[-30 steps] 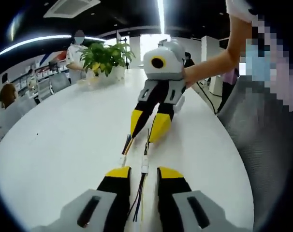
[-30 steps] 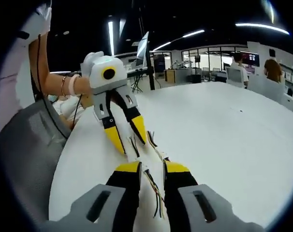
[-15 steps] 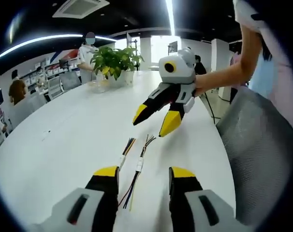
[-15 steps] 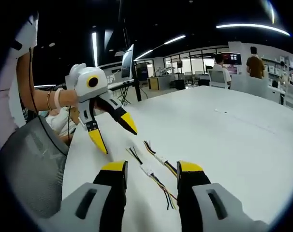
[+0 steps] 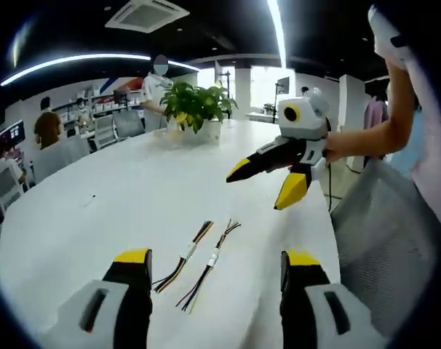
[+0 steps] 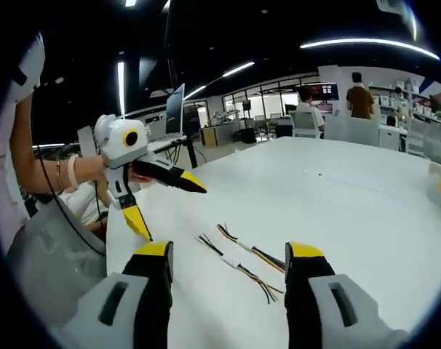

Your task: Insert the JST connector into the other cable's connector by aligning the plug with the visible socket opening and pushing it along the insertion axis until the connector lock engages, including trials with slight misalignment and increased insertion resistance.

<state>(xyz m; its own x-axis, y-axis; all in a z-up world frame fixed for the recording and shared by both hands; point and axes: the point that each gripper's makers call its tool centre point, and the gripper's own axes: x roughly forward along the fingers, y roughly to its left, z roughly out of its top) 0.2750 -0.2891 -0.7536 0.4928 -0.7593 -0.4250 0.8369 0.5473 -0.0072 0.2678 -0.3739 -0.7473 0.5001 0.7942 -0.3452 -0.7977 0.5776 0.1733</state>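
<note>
While both tools are lifted above the white desk (image 5: 97, 218), the two cables lie free on it, side by side and near each other but not joined. In the left gripper view, the left cable (image 5: 183, 257) and the right cable (image 5: 208, 264) rest on the desk just ahead of the left tool (image 5: 215, 270), between the lines of its two yellow-tipped jaws, which stand wide apart and hold nothing. Each cable has a small white connector in its middle and coloured wires spreading at both ends. No writing or brand can be read on the cables or the tools.

The right tool (image 5: 268, 183) hangs in the air beyond the cables, on the far side from the left tool, with its jaws spread and empty; a person's hand (image 5: 335, 145) holds it. Farther behind the cables a potted plant (image 5: 199, 109) stands on the desk.

In the right gripper view, the same cables (image 6: 239, 258) lie between the spread jaws of the right tool (image 6: 231, 263), and the left tool (image 6: 166, 207) is above the desk beyond them, also spread.
</note>
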